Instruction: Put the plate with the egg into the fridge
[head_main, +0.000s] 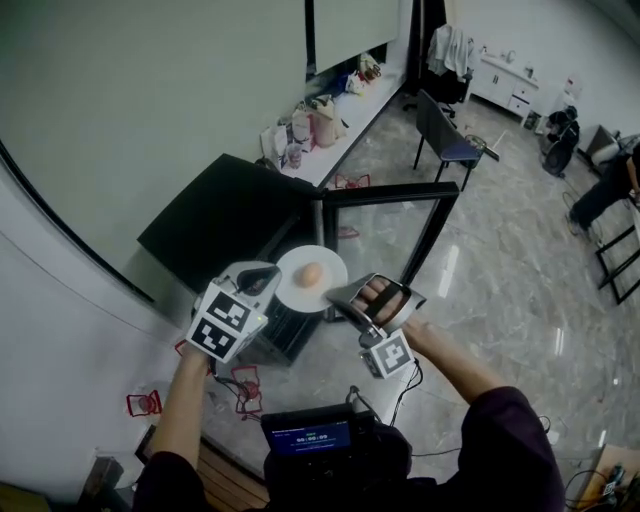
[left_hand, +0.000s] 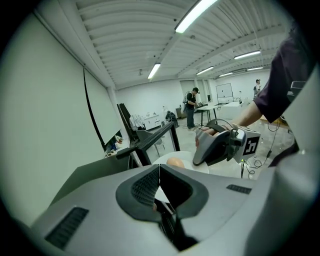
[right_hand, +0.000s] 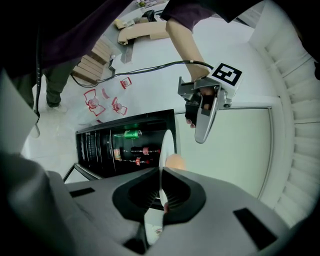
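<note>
A white plate (head_main: 296, 266) carrying a brown egg (head_main: 311, 274) hangs in the air just in front of the black mini fridge (head_main: 225, 215), whose glass door (head_main: 392, 228) stands open. My left gripper (head_main: 272, 287) is shut on the plate's left rim and my right gripper (head_main: 341, 296) is shut on its right rim. In the left gripper view the egg (left_hand: 175, 162) rests on the plate (left_hand: 192, 163) beyond the closed jaws. The right gripper view shows the plate (right_hand: 168, 142) edge-on between the jaws, the egg (right_hand: 175, 161) beside it, and the fridge shelves (right_hand: 125, 147) behind.
Bottles and a green can (right_hand: 131, 133) lie on the fridge shelves. Red wire items (head_main: 245, 385) sit on the floor by my feet. A counter with bags (head_main: 320, 120) and a chair (head_main: 445, 140) stand behind the fridge. A person (head_main: 600, 190) is at the far right.
</note>
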